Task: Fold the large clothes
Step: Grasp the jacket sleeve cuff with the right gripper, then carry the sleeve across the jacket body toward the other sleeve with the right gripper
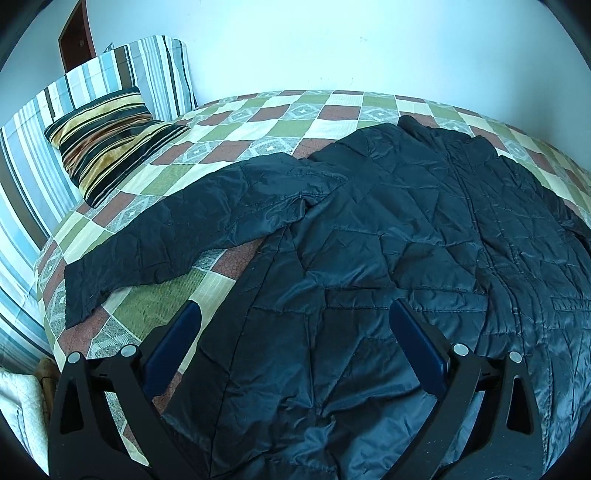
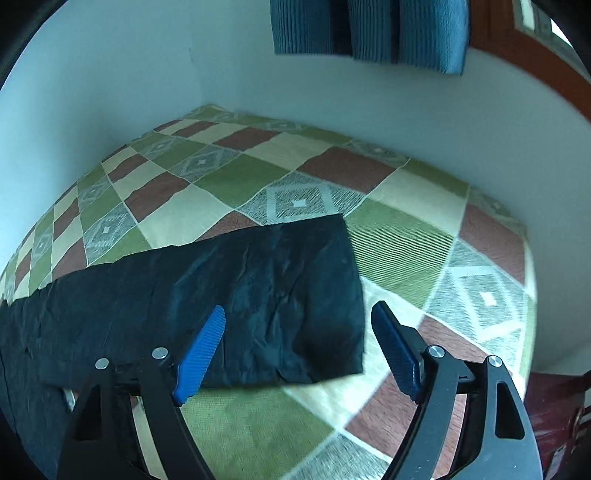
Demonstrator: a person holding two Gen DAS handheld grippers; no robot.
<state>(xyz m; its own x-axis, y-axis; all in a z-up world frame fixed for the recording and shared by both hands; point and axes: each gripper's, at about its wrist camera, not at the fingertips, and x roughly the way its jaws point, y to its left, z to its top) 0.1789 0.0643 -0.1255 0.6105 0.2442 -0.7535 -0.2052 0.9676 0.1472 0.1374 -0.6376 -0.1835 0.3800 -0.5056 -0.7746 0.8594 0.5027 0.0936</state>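
Item: 1 dark quilted jacket (image 1: pixel 388 229), spread flat on the bed (image 1: pixel 258 114), both sleeves out, ready for folding. Your left tongs (image 1: pixel 295 325) hang apart over its body; your right tongs (image 2: pixel 297 325) stand apart, straddling the sleeve cuff (image 2: pixel 295 295), probably lined up to pinch it.

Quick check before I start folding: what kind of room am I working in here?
Most likely a bedroom: the black jacket lies spread on a bed with a checkered bedspread, striped pillows stand at the head, and a blue curtain hangs above.
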